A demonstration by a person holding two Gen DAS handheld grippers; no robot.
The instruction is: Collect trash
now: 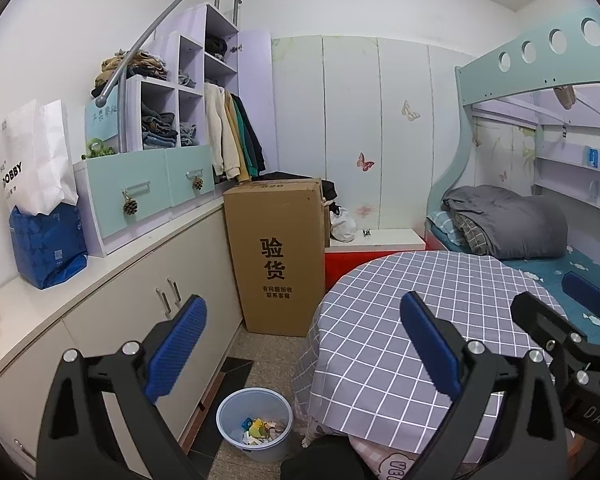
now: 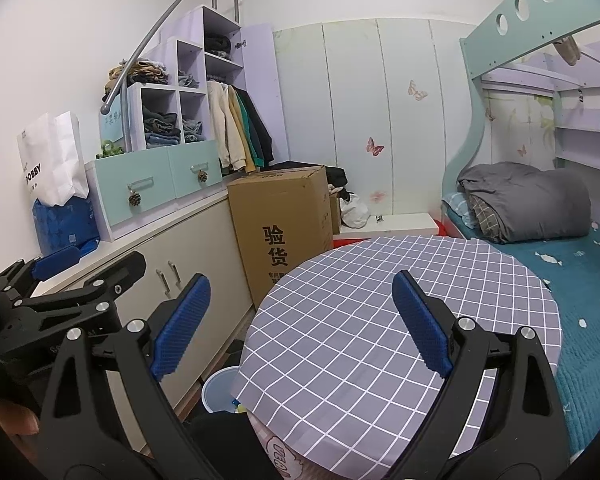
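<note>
Left tongs (image 1: 302, 346) — blue pads spread wide, released, nothing between them; held above the floor beside the near-left edge of the tabletop.

Right tongs (image 2: 300, 322) — likewise released and bare, held over the near part of the tabletop. Each pair shows at the edge of the other's view.

Waste bin (image 1: 255, 424) — pale blue, round, on the floor just off the near-left edge of the tabletop; trash (image 1: 260, 429) lies in its bottom: paper scraps and wrappers, yellow, white and blue. From the right wrist only a sliver of the bin's rim shows under the cloth's edge.

Tabletop (image 1: 400, 312) — round, covered with a grey cloth in white grid check.

Cardboard box (image 1: 278, 256) — tall, upright, printed with black characters, standing on the floor past the far-left edge of the tabletop, against the low cabinet (image 1: 148, 312).

Blue bag (image 1: 46, 246) and white paper bag (image 1: 34, 160) — on the cabinet's top, by the wall.

Bunk bed (image 1: 540, 236) — right of the tabletop, folded grey quilt at its far end.

Wardrobe doors (image 1: 364, 120) — far wall, butterfly stickers.
</note>
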